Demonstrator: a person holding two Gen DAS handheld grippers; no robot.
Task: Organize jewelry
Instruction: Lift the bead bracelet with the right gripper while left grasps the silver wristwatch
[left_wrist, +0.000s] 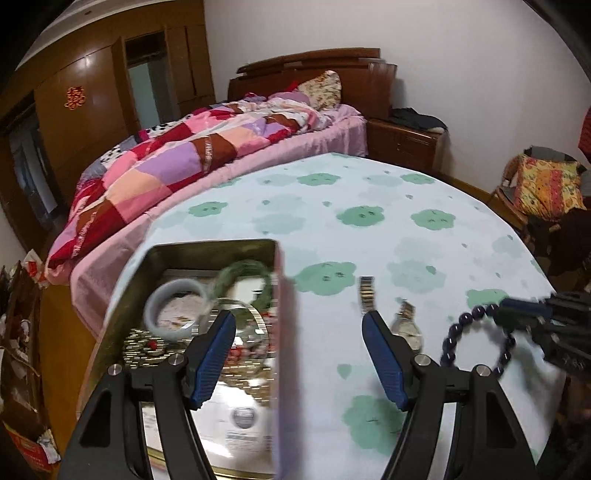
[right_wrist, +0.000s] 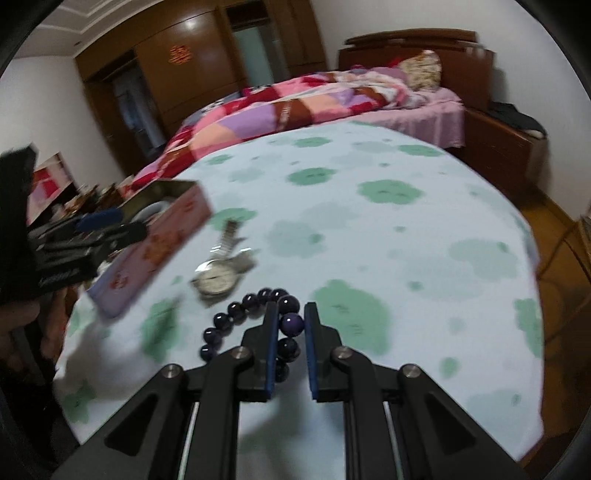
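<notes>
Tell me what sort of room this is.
A bedroom, most likely: a bed with a patchwork quilt and pillow, a wooden wardrobe, and a nightstand beside the bed.

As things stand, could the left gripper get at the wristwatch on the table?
Probably yes. The left gripper is open and empty, and the wristwatch lies uncovered on the tablecloth just beside its right finger, between the tin and the bead bracelet held by the right gripper.

The surface (right_wrist: 406, 229) wears a pale cloth with green flower blotches. On it lie an open tin (left_wrist: 275, 332) at the left edge and, just right of it, a wristwatch (right_wrist: 216, 278) — face up, steel band stretched away.
</notes>
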